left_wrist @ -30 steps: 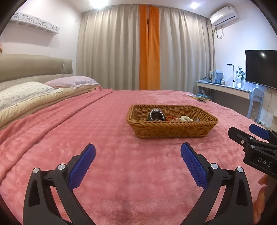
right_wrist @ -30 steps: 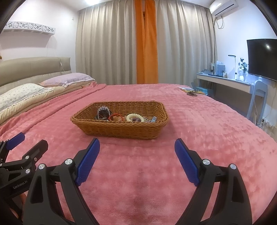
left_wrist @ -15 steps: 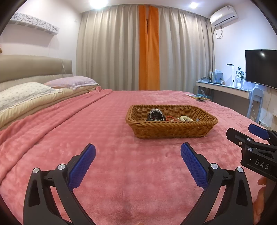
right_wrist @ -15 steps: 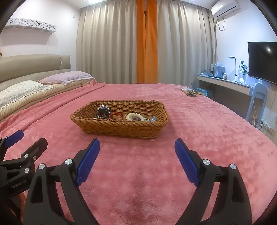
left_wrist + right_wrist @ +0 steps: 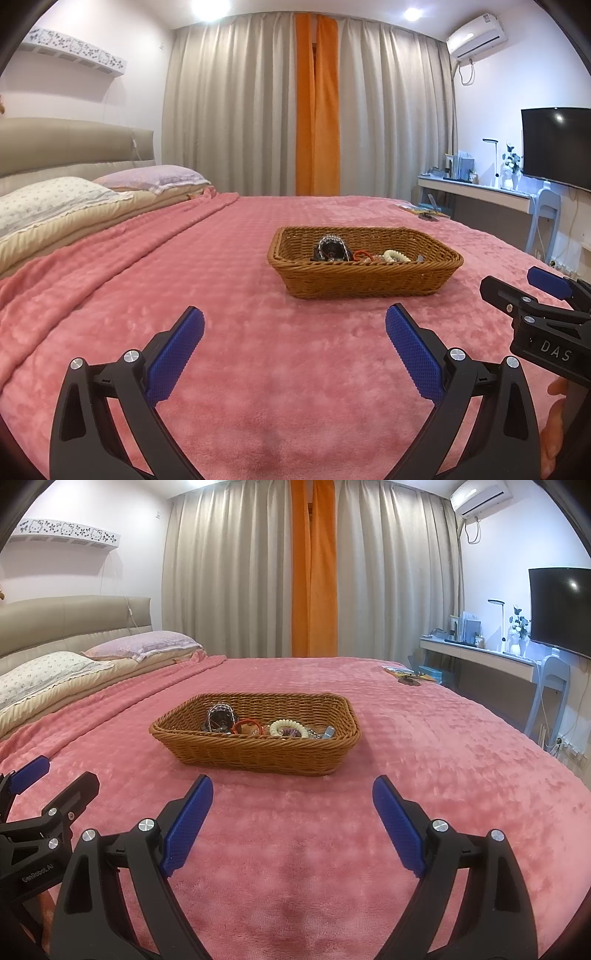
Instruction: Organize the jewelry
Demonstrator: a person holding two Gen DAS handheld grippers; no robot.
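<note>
We find very little different. In the right wrist view the headboard (image 5: pixel 74 616) sits a shade higher and the television (image 5: pixel 561 609) a shade lower than a second ago. This is perhaps a slight roll of the right gripper (image 5: pixel 291 786), though the fisheye leaves us unsure.

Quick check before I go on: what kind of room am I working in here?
A bedroom, it seems: a wide bed under a pink blanket, pillows against a padded headboard, and closed curtains behind.
</note>
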